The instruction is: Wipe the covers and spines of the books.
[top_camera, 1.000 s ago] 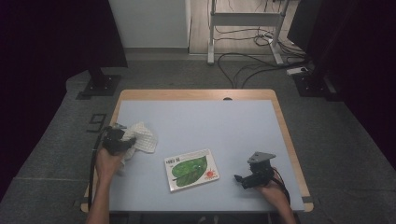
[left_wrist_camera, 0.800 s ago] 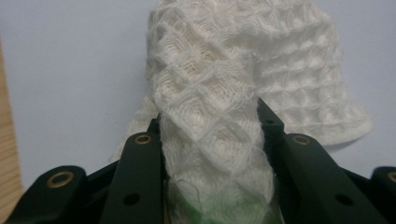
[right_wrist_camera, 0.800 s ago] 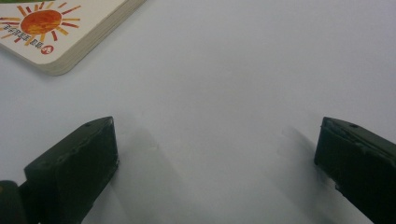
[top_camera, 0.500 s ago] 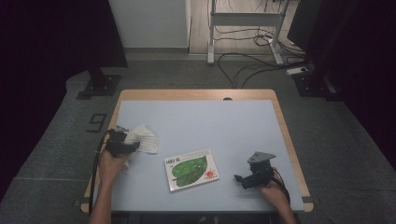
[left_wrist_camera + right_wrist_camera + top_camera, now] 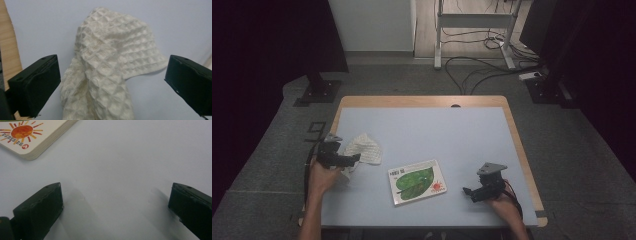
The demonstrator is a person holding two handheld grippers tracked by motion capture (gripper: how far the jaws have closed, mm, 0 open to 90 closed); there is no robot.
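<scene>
Cloth point(image 5: 110, 70) cut off by the bottom edge in the left gripper view, near end blurred. Book point(image 5: 32, 135) cropped at the top left corner in the right gripper view. Cover lettering too small to read from the high view.

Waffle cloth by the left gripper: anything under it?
The waffle cloth lies bunched on the blue table, which shows all around it. Its folds hide whatever is beneath. The left gripper stands open around it.

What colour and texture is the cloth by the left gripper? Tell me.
The cloth is cream-white with a waffle-weave grid, clearest in the left gripper view.
</scene>
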